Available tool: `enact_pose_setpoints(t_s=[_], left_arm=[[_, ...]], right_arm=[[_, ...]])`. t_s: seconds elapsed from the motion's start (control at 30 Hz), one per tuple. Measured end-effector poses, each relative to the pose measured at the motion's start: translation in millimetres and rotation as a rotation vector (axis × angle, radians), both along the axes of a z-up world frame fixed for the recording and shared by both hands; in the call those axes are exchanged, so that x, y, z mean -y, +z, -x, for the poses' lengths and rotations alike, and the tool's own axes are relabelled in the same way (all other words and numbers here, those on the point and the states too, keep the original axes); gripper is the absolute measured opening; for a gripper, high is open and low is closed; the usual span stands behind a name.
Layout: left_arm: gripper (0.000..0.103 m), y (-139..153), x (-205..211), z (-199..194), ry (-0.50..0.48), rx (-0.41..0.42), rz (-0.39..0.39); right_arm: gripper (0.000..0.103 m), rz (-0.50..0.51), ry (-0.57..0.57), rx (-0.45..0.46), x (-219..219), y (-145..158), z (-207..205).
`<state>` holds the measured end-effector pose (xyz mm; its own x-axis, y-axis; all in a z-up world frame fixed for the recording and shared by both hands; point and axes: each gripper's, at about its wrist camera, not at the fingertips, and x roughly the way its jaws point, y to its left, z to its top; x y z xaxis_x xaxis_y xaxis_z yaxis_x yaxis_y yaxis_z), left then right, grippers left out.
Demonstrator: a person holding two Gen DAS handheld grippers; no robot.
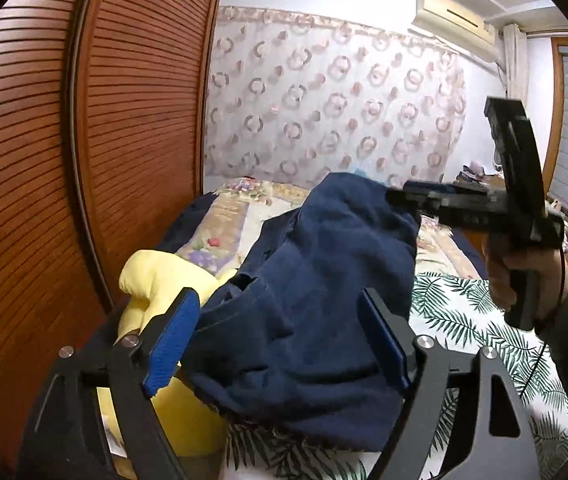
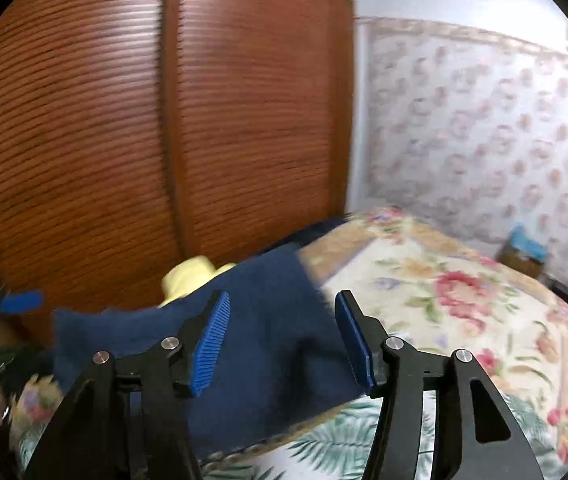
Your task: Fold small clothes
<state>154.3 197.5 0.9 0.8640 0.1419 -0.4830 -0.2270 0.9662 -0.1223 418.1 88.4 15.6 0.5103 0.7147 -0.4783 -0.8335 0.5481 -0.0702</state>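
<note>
Jaws of left hand-held gripper (image 1: 280, 344) wide apart over navy garment (image 1: 315, 280), gripping nothing; right hand-held gripper (image 2: 282, 344) likewise.

Louvred wardrobe doors (image 1: 84, 160) wall off the left edge of the bed (image 2: 463, 300), leaving only a narrow gap, part-filled by a yellow cushion (image 1: 152, 280); the heaped navy garment (image 1: 315, 280) blocks the middle. Right of it the leaf-print sheet (image 1: 463, 320) and floral quilt (image 2: 423, 280) lie bare; passage free up to the curtained wall (image 1: 343, 100).
</note>
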Motion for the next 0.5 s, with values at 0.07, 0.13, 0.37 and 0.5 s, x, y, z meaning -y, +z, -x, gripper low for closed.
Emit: enact_pose_setpoints(t_s=[0.07, 0.13, 0.37, 0.5], left_arm=[[0.081, -8.9, -4.7, -7.9, 0.018, -0.034, -0.011], [0.081, -20.1, -11.7, -17.6, 0.049, -0.088, -0.017], [0.081, -46.2, -36.2, -19.8, 0.122, -0.142, 0.019], [0.081, -36.3, -28.0, -13.5, 0.124, -0.124, -0.006]], right_arm=[[0.057, 0.033, 0.003, -0.014, -13.8, -15.3, -2.5], [0.057, 0.061, -0.02, -0.037, -28.1, -30.3, -15.2], [0.057, 0.051, -0.062, -0.129, -56.8, -44.5, -68.3], [0.057, 0.03, -0.074, -0.139, -55.8, -39.4, -78.6]])
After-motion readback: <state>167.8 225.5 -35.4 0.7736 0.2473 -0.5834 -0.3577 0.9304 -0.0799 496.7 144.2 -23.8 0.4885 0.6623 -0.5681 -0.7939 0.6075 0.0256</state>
